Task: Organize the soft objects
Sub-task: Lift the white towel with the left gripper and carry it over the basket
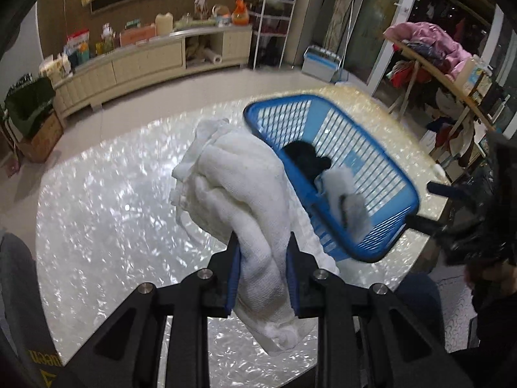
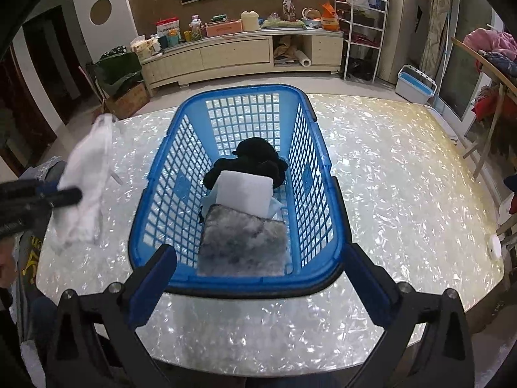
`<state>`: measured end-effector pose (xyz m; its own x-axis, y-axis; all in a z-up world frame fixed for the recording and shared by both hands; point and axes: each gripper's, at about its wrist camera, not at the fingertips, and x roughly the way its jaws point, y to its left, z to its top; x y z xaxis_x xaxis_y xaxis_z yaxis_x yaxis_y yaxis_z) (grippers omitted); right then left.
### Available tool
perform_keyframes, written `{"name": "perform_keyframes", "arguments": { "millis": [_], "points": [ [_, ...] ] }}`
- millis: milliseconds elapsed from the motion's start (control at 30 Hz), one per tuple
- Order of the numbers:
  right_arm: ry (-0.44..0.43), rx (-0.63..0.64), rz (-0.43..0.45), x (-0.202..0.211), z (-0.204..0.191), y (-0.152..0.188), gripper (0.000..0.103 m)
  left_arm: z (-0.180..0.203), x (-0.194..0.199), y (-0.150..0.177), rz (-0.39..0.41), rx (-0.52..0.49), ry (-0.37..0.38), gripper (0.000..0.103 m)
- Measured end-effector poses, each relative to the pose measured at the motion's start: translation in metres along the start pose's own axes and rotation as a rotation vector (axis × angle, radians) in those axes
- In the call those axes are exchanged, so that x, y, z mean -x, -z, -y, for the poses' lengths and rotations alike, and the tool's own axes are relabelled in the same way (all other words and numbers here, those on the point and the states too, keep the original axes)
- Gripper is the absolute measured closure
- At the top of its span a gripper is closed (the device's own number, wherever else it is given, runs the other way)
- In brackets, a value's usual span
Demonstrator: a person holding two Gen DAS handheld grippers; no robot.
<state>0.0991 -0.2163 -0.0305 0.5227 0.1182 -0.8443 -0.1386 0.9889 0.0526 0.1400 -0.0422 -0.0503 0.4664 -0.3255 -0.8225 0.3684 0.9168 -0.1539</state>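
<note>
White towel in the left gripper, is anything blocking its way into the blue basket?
Nothing visible blocks it. The towel hangs beside the basket, whose top is open; the right gripper sits open at its near end.

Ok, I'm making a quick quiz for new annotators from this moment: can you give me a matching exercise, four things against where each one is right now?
Things:
1. white towel
2. grey fluffy cloth
3. black soft item
4. right gripper

Places:
A. in the blue basket, toward its far end
B. clamped in the left gripper, held above the table
C. open, at the basket's near rim
D. in the basket, at its near end

Pairs: 1-B, 2-D, 3-A, 4-C
</note>
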Motion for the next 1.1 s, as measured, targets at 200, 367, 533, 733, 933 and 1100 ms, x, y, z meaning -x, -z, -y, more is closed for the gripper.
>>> {"name": "perform_keyframes", "arguments": {
  "millis": [200, 367, 533, 733, 933, 1100],
  "points": [
    [-0.026, 0.021, 0.014, 0.012, 0.001, 0.006, 0.0, 0.019, 0.029, -0.015, 0.056, -0.031, -0.003, 0.08],
    [-0.042, 0.024, 0.038, 0.02, 0.006, 0.007, 0.0, 0.04, 0.053, -0.024, 0.097, -0.061, -0.011, 0.08],
    [-0.059, 0.028, 0.065, 0.029, 0.008, 0.009, 0.0, 0.064, 0.061, -0.03, 0.116, -0.099, -0.01, 0.08],
    [-0.062, 0.031, 0.082, 0.031, 0.016, 0.009, 0.0, 0.092, 0.056, -0.038, 0.115, -0.135, 0.025, 0.08],
    [-0.055, 0.022, 0.086, 0.03, 0.032, 0.01, 0.0, 0.115, 0.032, -0.044, 0.078, -0.172, 0.05, 0.08],
    [-0.047, -0.008, 0.083, 0.025, 0.05, 0.011, 0.0, 0.128, 0.009, -0.05, 0.045, -0.199, 0.061, 0.08]
  ]
}}
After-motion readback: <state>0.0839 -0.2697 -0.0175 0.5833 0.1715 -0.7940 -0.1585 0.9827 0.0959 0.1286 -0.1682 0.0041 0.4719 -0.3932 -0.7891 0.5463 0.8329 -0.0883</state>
